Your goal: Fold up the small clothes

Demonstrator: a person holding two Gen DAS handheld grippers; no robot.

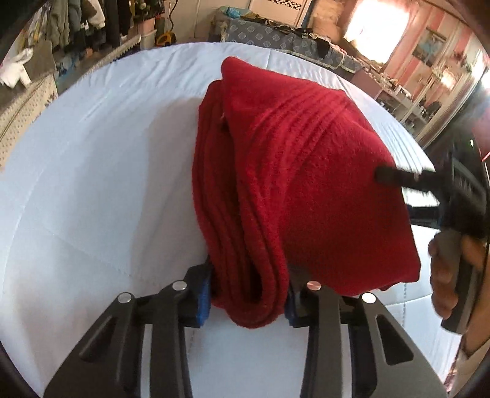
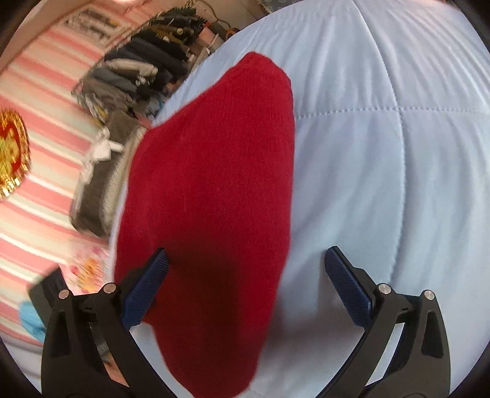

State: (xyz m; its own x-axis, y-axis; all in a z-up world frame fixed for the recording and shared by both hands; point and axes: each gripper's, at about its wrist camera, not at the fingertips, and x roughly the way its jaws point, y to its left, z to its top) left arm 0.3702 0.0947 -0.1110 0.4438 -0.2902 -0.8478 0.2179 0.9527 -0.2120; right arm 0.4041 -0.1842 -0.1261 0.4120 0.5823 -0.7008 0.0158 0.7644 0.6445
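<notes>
1. The left tool (image 1: 248,301) clamps a bunched fold of the red knit garment (image 1: 300,183) above the pale blue quilt (image 1: 92,183).
2. The right tool (image 2: 245,287) gapes wide, gripping nothing, straddling the garment's edge.
3. Risk: thick layers could slip free, undoing the fold.

Pale blue quilted bedding (image 2: 398,153) spreads beneath me. A clothes rack (image 1: 92,21) hangs at eleven o'clock; bright window light (image 1: 376,21) glares at one.

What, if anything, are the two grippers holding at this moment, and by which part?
The left gripper is shut on the red knit garment, pinching its bunched, folded edge. The right gripper is open, holding nothing.
</notes>
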